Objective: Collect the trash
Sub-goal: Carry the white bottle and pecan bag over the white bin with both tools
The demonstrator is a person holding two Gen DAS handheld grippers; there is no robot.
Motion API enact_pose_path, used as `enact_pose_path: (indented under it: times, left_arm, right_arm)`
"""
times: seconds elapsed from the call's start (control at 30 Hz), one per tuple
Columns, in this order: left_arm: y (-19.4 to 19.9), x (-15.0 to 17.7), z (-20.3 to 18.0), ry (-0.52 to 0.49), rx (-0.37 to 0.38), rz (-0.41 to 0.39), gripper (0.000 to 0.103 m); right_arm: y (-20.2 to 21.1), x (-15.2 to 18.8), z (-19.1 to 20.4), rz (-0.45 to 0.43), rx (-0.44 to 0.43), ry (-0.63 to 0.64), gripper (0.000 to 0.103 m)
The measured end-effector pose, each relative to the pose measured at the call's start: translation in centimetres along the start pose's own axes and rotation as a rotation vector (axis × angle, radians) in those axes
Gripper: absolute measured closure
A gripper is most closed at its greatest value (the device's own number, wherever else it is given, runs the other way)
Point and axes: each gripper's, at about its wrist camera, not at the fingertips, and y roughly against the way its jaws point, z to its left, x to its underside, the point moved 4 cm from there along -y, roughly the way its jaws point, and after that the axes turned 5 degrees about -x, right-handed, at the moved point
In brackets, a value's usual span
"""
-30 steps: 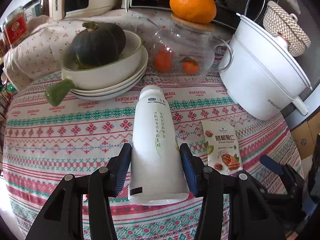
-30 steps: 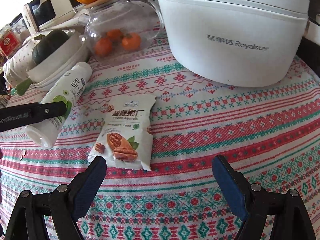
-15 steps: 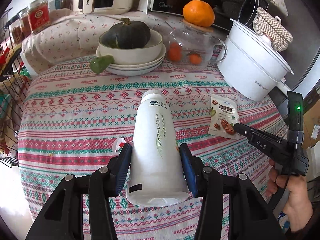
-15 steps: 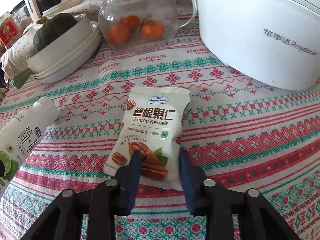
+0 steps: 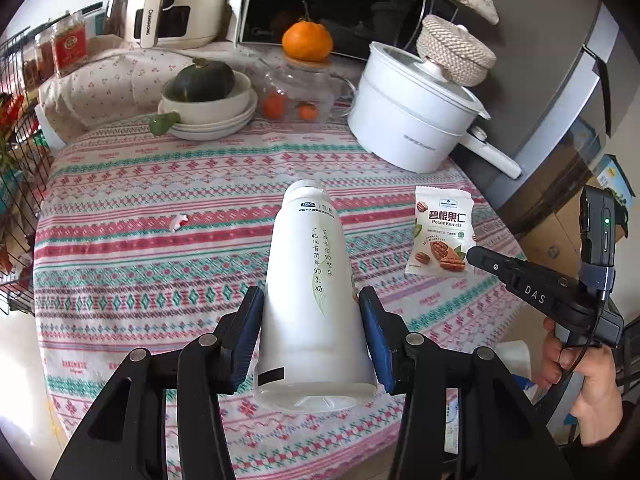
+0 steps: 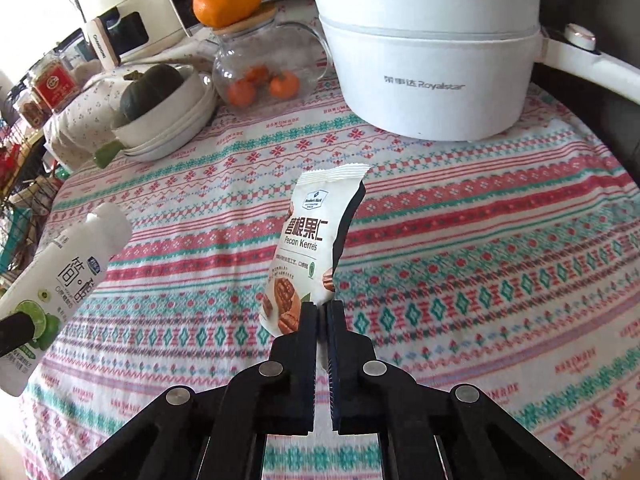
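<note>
My left gripper (image 5: 311, 304) is shut on a white yogurt bottle (image 5: 312, 300) and holds it above the patterned tablecloth (image 5: 160, 264), cap pointing away. The bottle also shows at the left of the right wrist view (image 6: 60, 280). My right gripper (image 6: 322, 308) is shut on the lower edge of a white pecan kernels packet (image 6: 312, 248) and holds it lifted off the cloth. The packet (image 5: 440, 236) and the right gripper (image 5: 474, 258) also show at the right of the left wrist view.
A white electric pot (image 5: 416, 120) stands at the back right. A glass teapot (image 5: 296, 92) with an orange on top and stacked bowls with a green squash (image 5: 208, 100) stand at the back. A small white scrap (image 5: 179, 221) lies on the cloth. A wire rack (image 5: 16, 152) is at the left.
My left gripper has lifted the bottle up and back from the table. My right gripper has closed on the pecan packet and raised it off the cloth.
</note>
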Motion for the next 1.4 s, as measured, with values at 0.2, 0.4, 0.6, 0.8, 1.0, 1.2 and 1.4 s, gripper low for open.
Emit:
enact_pose_path:
  times: [0.2, 0.4, 0.6, 0.8, 1.0, 1.2, 1.4]
  left_arm:
    - [2.6, 3.6, -3.6, -0.026, 0.070, -0.008, 0.052]
    - [3.2, 7.4, -7.4, -0.077, 0.142, 0.032, 0.052]
    - [2.9, 10.9, -13.0, -0.221, 0.225, 0.086, 0.052]
    - [2.4, 14.8, -19.0, -0.372, 0.297, 0.148, 0.052]
    - [0.7, 17.4, -24.1, -0.476, 0.336, 0.199, 0.051]
    - [-2.4, 18.8, -27.9, -0.530, 0.326, 0.210, 0.051]
    - [-5.2, 19.2, -29.0, -0.537, 0.293, 0.224, 0.051]
  right_arm:
    - [6.3, 3.3, -0.5, -0.022, 0.008, 0.025, 0.099]
    - [11.7, 7.7, -2.3, -0.014, 0.026, -0.008, 0.099]
    - [15.1, 12.7, -5.8, 0.030, 0.096, -0.087, 0.099]
    - [16.9, 17.4, -9.5, 0.068, 0.144, -0.146, 0.099]
    - [18.6, 20.8, -13.9, 0.092, 0.207, -0.221, 0.099]
    - [19.6, 22.3, -16.1, 0.104, 0.253, -0.261, 0.099]
    - [20.1, 23.2, -17.3, 0.113, 0.273, -0.287, 0.099]
